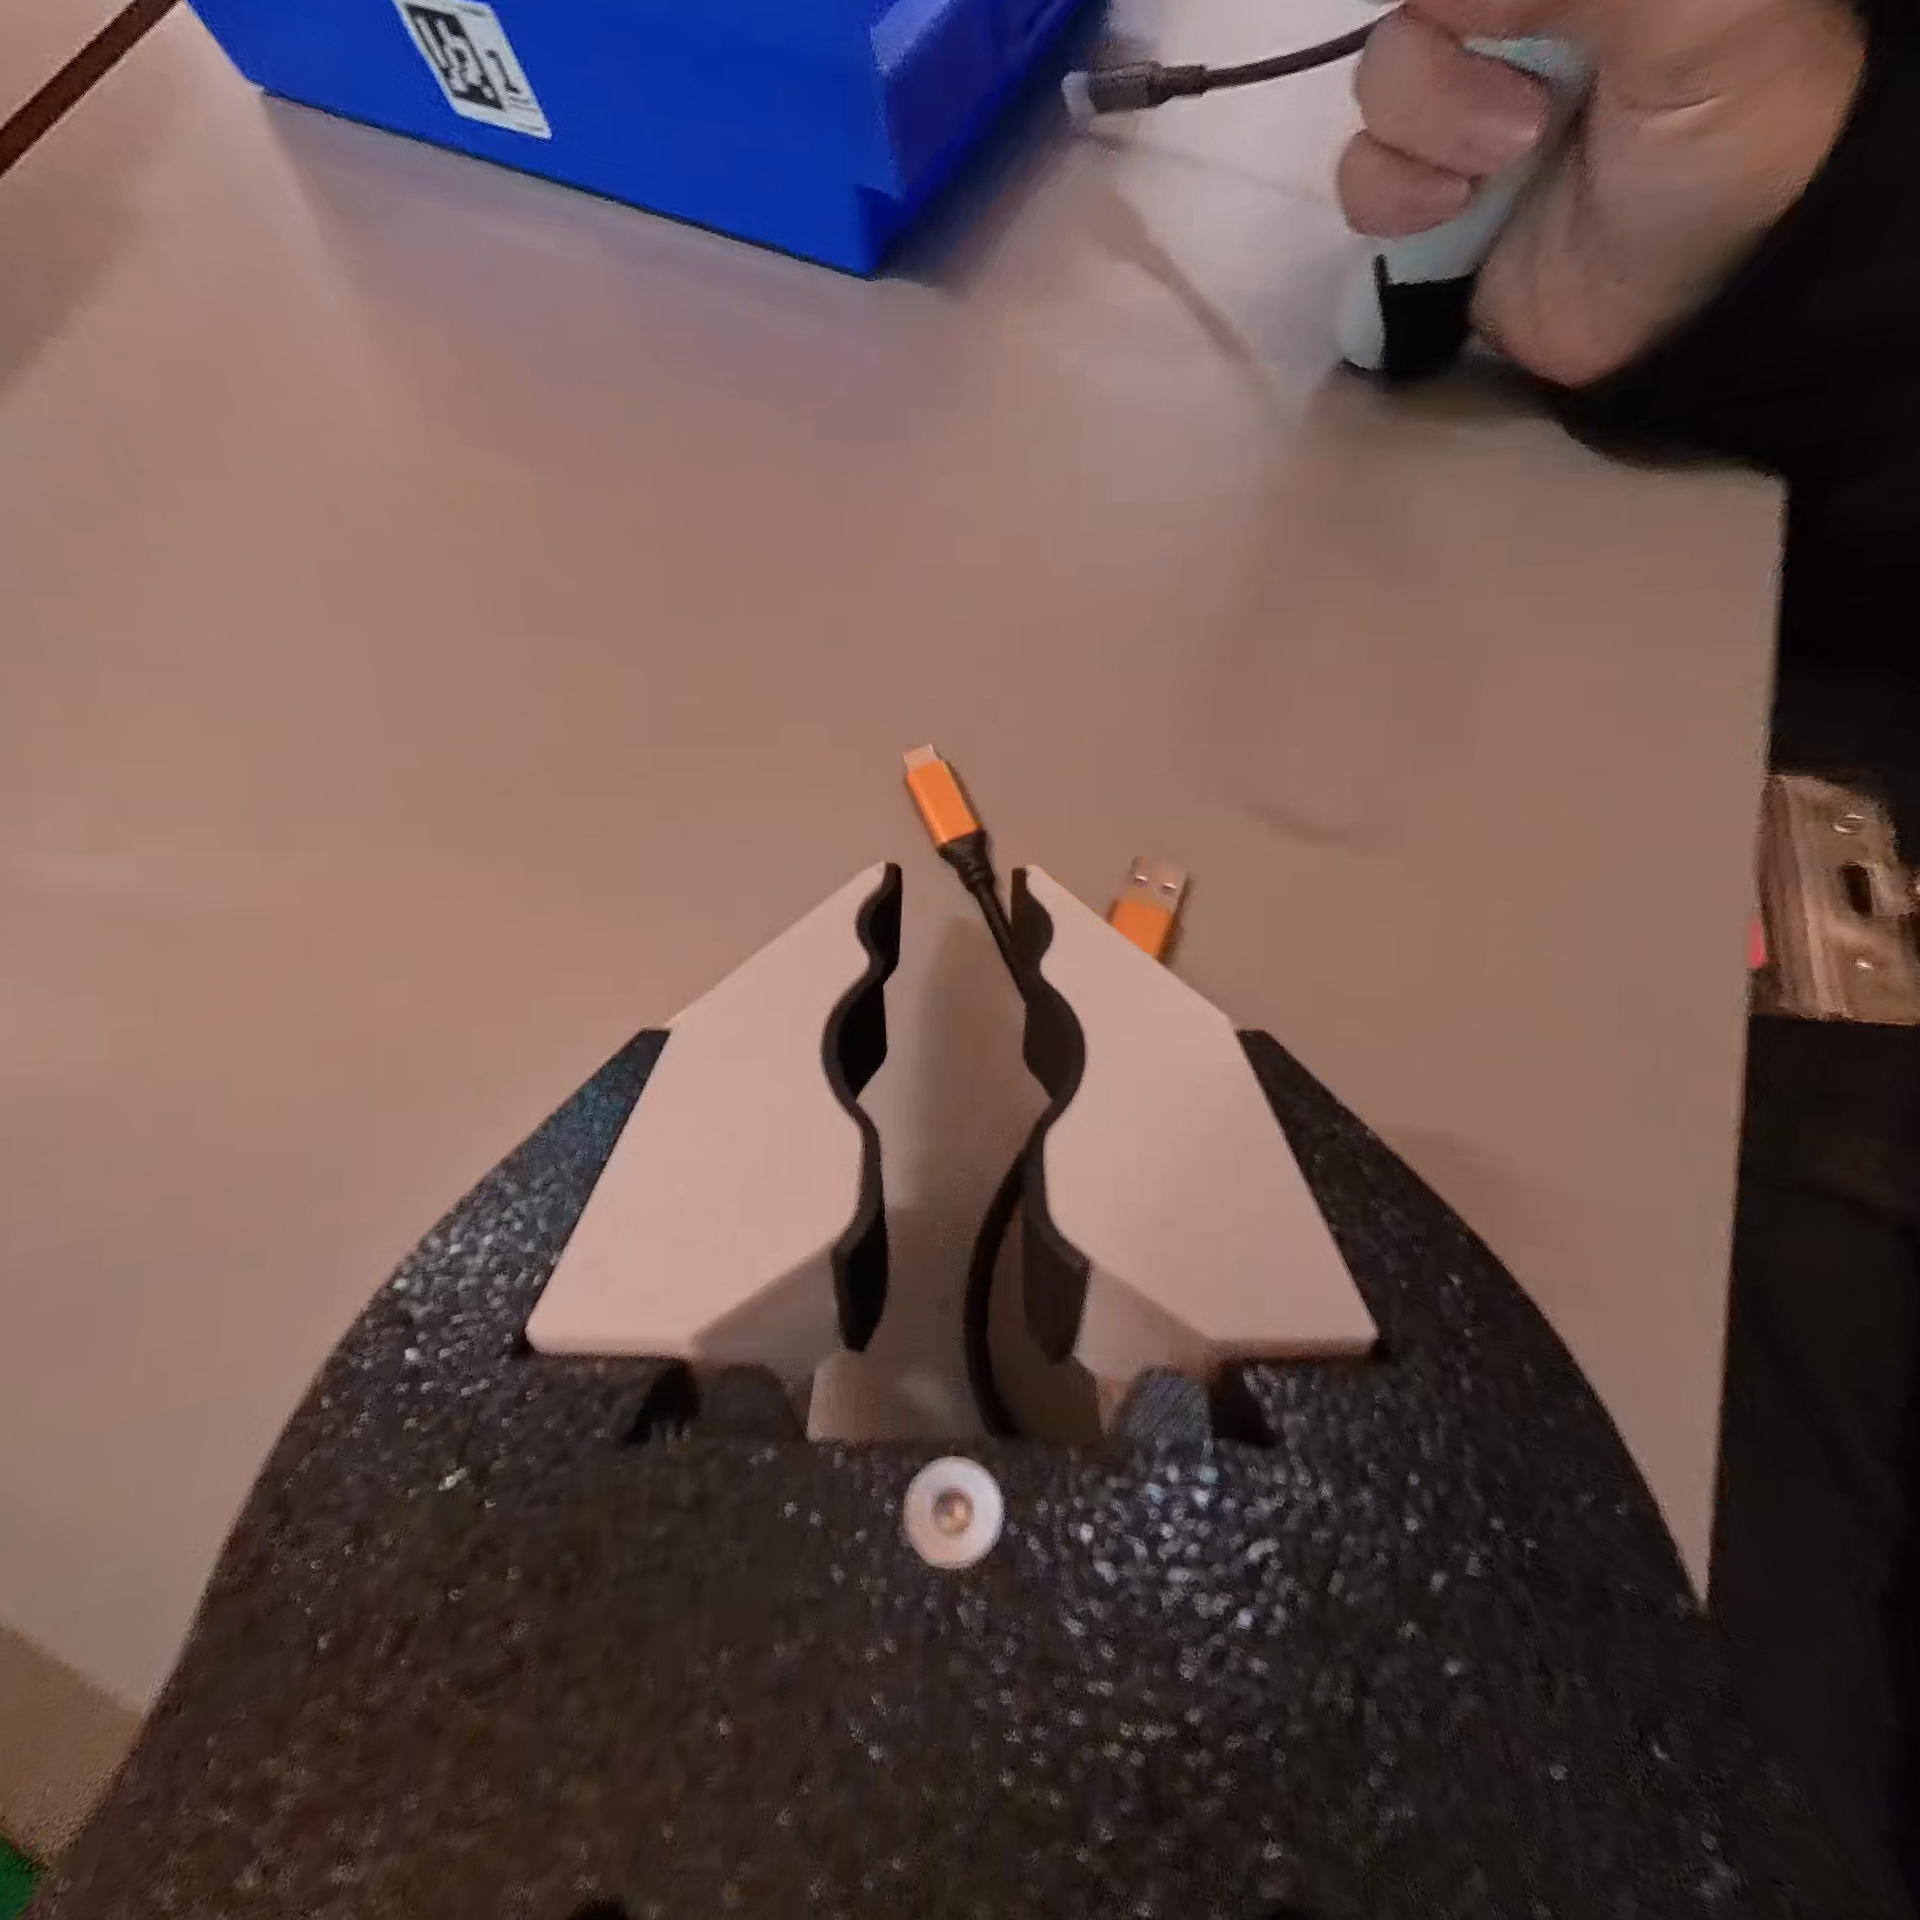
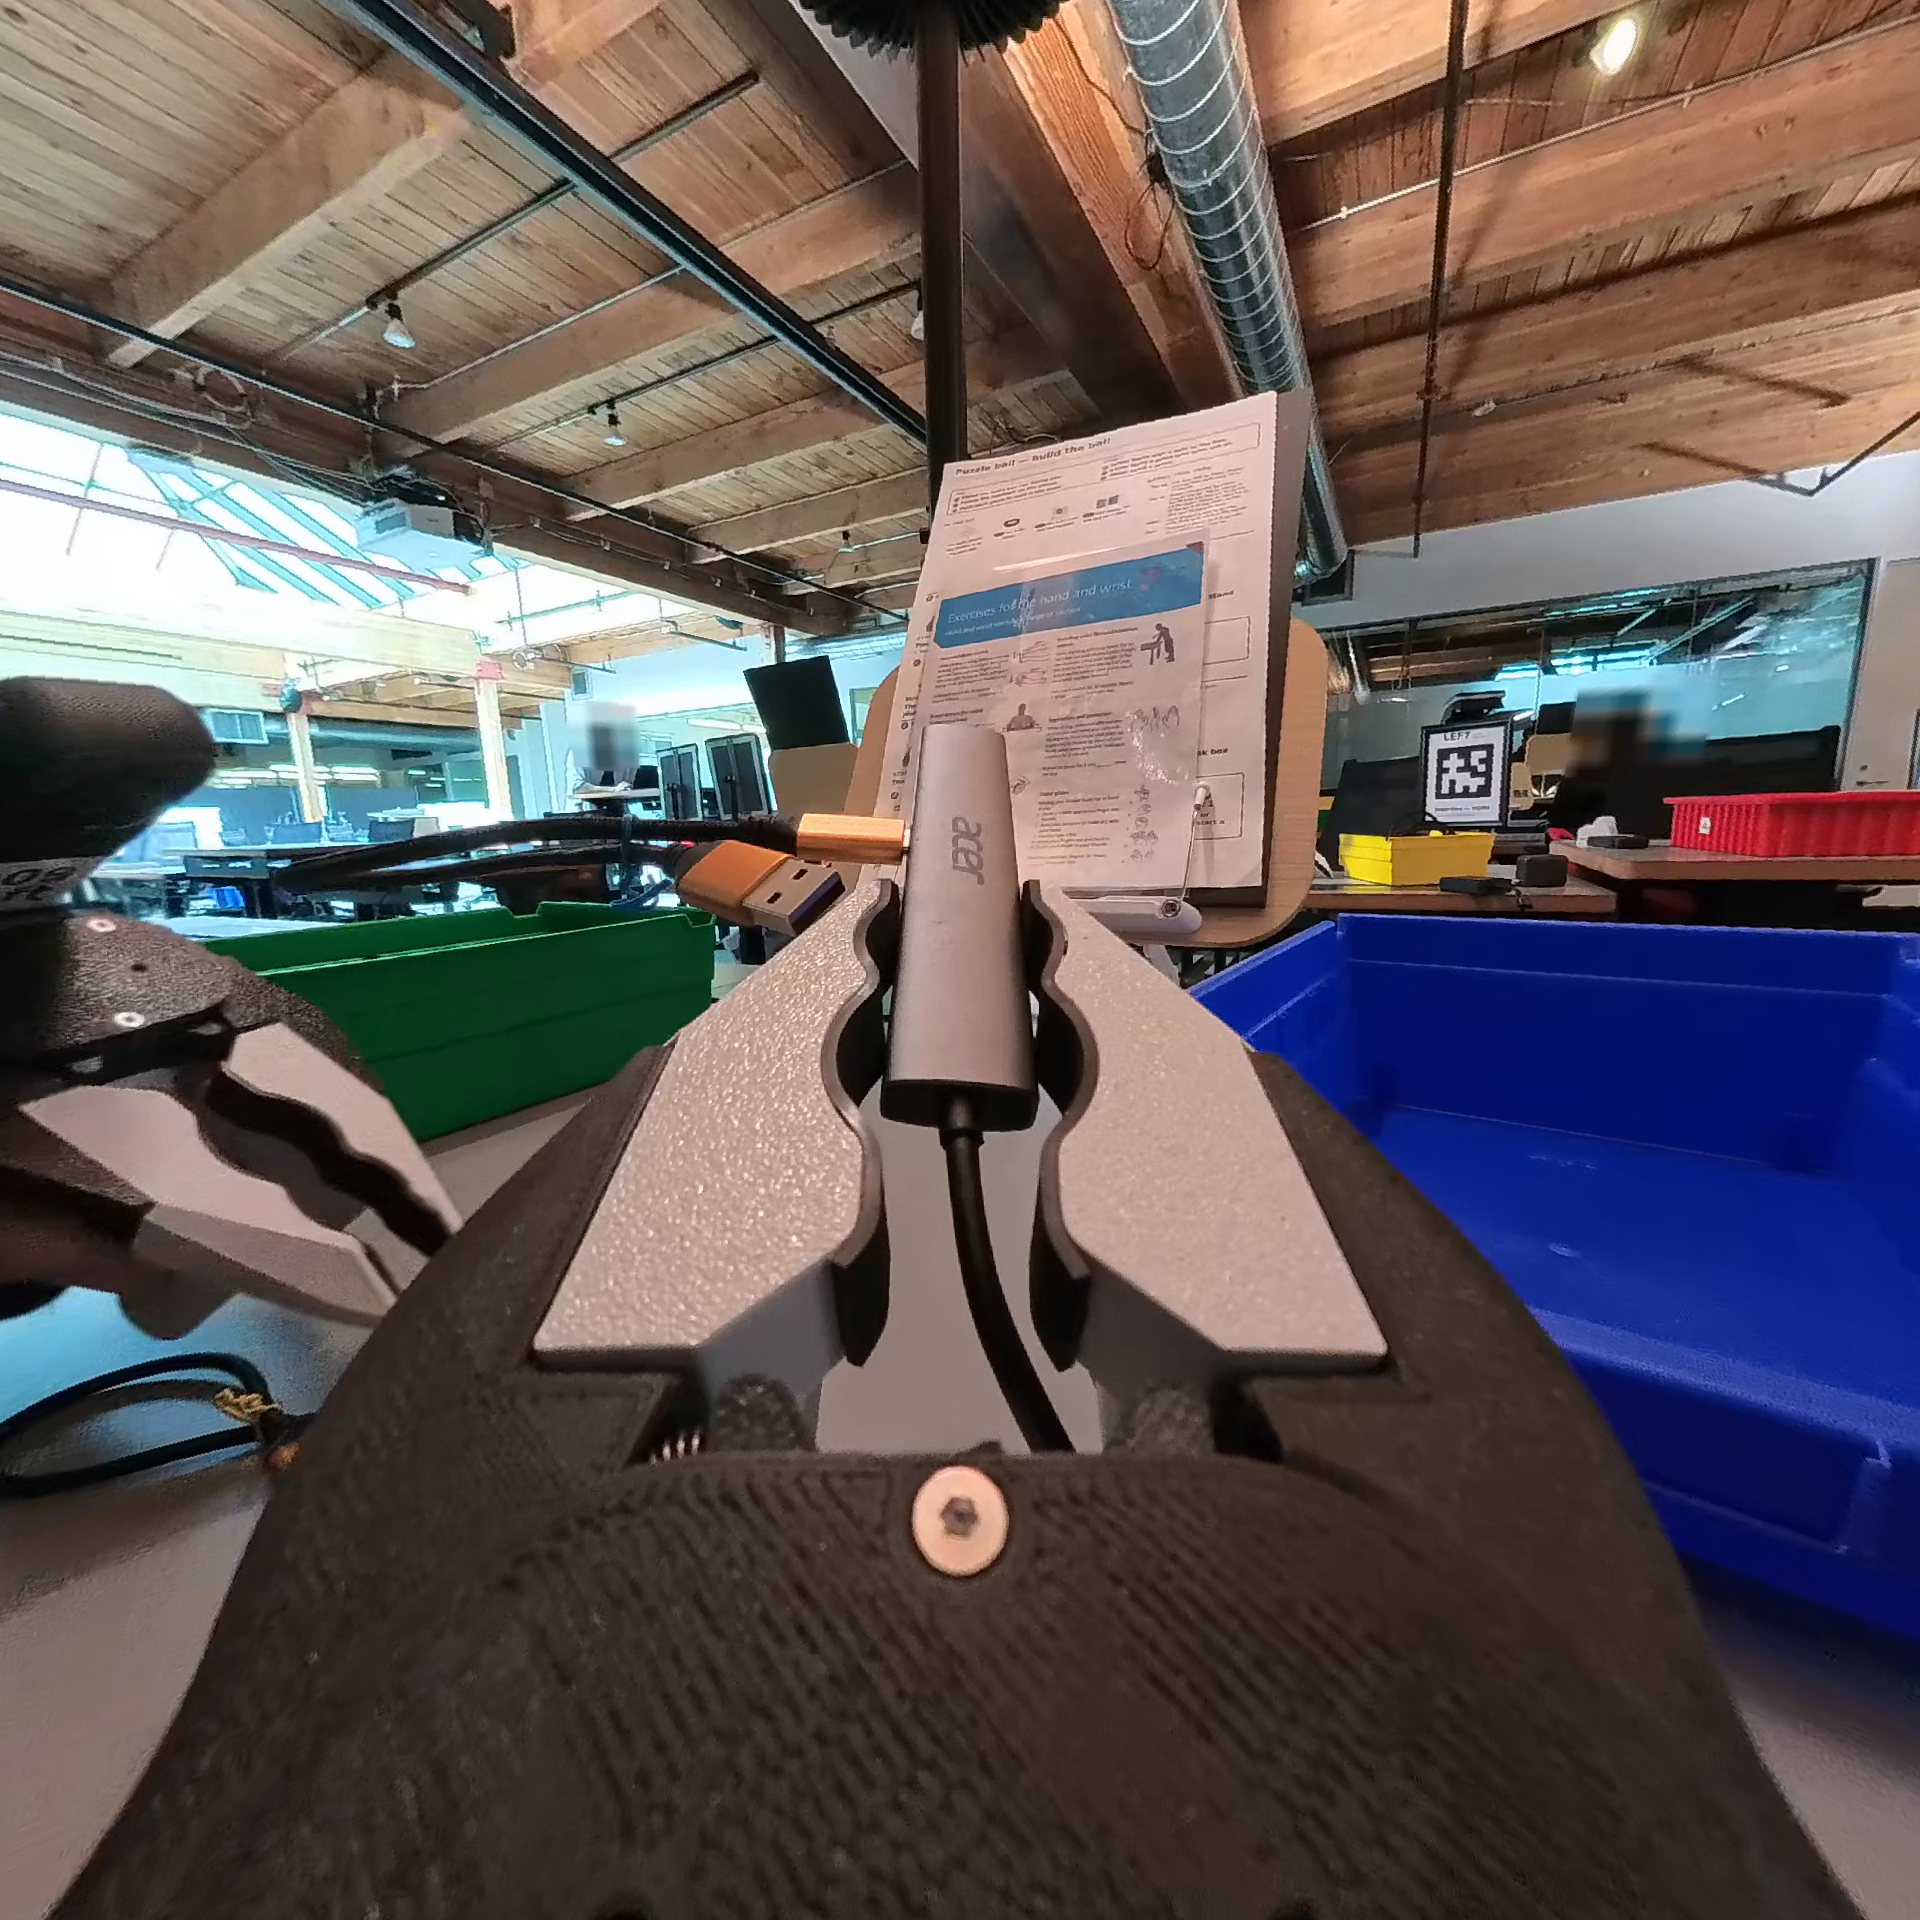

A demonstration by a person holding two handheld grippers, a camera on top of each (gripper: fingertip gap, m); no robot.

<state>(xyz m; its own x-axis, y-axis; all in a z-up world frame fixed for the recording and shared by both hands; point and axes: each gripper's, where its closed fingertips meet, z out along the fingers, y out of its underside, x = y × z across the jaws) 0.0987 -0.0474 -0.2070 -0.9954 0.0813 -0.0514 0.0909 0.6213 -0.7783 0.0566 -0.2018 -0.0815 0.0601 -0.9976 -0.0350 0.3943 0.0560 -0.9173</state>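
Hub (image 2: 961, 914) upright in the right claw (image 2: 958, 904); black cable (image 1: 1000, 935) in the left claw (image 1: 954, 883).

Right claw is closed on the grey hub about its lower half, the hub's own black lead (image 2: 987, 1278) running down between the fingers and its top poking out past the tips. A gold plug (image 2: 847, 837) sits at the hub's left side, touching it, with a larger orange plug (image 2: 748, 883) just below, apart. Left claw is narrowed nearly closed, the cable lying against its right finger (image 1: 1049, 997); whether it is pinched I cannot tell. An orange plug (image 1: 940, 805) sticks out just beyond the tips over the desk (image 1: 520, 623). Farther off sit a blue bin (image 2: 1558, 1195), a green bin (image 2: 468, 997), and a stand of printed sheets (image 2: 1101, 644).
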